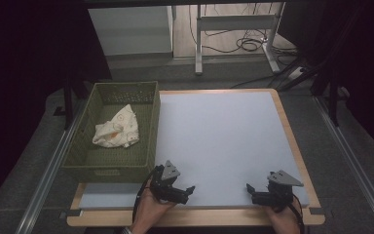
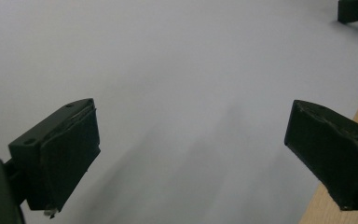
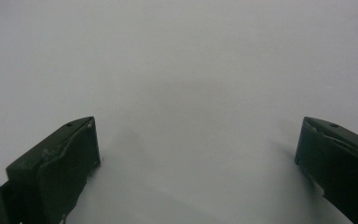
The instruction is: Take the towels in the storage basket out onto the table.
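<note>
Two hands at the near edge of the table each hold a claw over the pale mat: the left gripper (image 1: 189, 190) and the right gripper (image 1: 250, 188), tips turned toward each other with bare mat between them. Both claws stand wide apart and hold nothing; each gripper view shows two blunt black jaws, matt and slightly scuffed along the pad edges, with smooth grey-white surface in the gap.

Ahead of the left gripper and off to its left sits the olive basket (image 1: 148, 146), a rectangular plastic bin with perforated walls and a solid rim, standing at the mat's left edge. Inside it lies the cloth (image 1: 117, 128), a crumpled cream fabric with small printed marks and an orange spot, bunched in soft folds near the middle of the basket floor, well apart from both claws.

Judging from this, either the cloth is already stowed and the hands are parked, or it has yet to be lifted out; nothing here settles which. The wooden table border (image 1: 292, 141) frames the mat, flat and lightly glossy.
</note>
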The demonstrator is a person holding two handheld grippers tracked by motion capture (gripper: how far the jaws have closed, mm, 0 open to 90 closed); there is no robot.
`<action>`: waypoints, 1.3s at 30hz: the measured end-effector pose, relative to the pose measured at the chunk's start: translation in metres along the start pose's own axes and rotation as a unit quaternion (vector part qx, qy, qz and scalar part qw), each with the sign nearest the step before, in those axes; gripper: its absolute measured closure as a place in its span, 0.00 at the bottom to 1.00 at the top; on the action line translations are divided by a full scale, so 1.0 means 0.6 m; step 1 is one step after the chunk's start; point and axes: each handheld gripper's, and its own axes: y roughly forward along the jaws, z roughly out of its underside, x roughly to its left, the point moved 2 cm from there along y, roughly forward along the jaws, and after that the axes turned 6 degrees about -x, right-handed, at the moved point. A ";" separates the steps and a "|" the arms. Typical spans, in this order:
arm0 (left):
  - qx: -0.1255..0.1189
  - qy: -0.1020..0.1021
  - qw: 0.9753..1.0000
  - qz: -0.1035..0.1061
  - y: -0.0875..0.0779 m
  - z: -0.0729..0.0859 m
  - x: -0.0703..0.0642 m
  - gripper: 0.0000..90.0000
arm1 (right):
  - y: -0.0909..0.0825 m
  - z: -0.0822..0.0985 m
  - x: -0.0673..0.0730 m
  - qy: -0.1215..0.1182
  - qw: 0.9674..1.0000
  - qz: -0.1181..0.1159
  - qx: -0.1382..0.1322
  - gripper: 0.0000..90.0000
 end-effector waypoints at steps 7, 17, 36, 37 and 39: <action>0.005 -0.013 0.999 0.043 0.019 -0.030 0.010 0.04 | 0.000 0.000 -0.001 -0.001 1.000 -0.001 0.001 0.00; 0.022 -0.012 0.998 0.052 0.036 -0.074 0.024 0.04 | 0.001 0.000 -0.001 -0.002 1.000 -0.003 -0.001 0.00; 0.038 0.004 0.998 0.042 0.035 -0.177 0.069 0.03 | 0.001 -0.001 -0.002 -0.003 1.000 -0.005 0.000 0.00; 0.038 0.007 0.998 0.039 0.033 -0.183 0.074 0.03 | 0.001 -0.001 -0.002 -0.004 1.000 -0.005 0.000 0.00; 0.037 0.007 0.999 0.033 0.027 -0.193 0.084 0.03 | 0.001 -0.001 -0.002 -0.004 1.000 -0.005 0.000 0.00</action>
